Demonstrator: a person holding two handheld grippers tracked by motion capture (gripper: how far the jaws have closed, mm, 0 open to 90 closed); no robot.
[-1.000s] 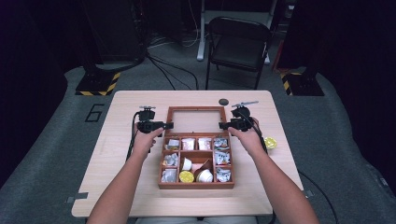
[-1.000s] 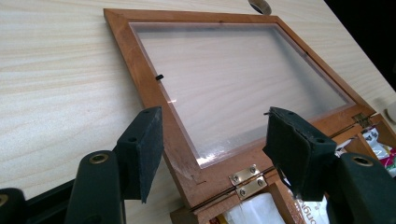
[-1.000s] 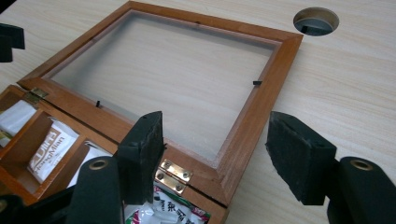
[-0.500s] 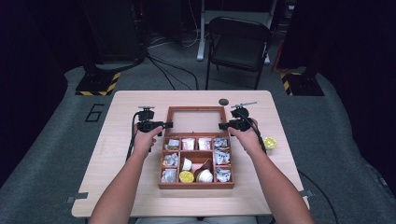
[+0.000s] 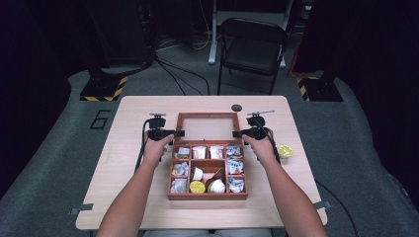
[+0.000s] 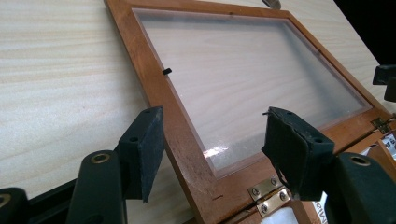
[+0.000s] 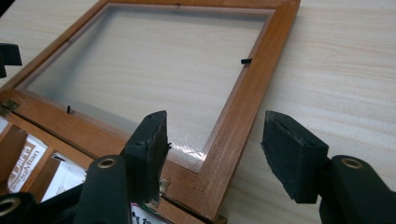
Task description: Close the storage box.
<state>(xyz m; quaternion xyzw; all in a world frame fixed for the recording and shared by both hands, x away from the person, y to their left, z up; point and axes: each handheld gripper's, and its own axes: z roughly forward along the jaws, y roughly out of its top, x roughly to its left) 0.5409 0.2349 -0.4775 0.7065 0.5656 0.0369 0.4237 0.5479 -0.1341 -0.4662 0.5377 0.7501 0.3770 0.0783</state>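
Observation:
A wooden compartment box (image 5: pixel 207 196) stands in the middle of the table, its glazed lid (image 5: pixel 206 115) swung back flat on the tabletop. Several packets and small cups fill the compartments. My left gripper (image 5: pixel 177 133) straddles the left rail of the lid (image 6: pixel 243 70) near the hinge. Its jaws have just been closing, and both pads still stand clear of the wood. My right gripper (image 5: pixel 237 133) straddles the right rail of the lid (image 7: pixel 163 60) in the same way. Its jaws have also just been closing, with a gap on each side.
A yellow round piece (image 5: pixel 285 150) lies on the table (image 5: pixel 128 197) right of the box. A small dark disc (image 5: pixel 236 107) sits behind the lid. A folding chair (image 5: pixel 252 44) stands beyond the far edge.
The right gripper has sunk slightly toward the lid's right rail. The left hand has stayed where it was.

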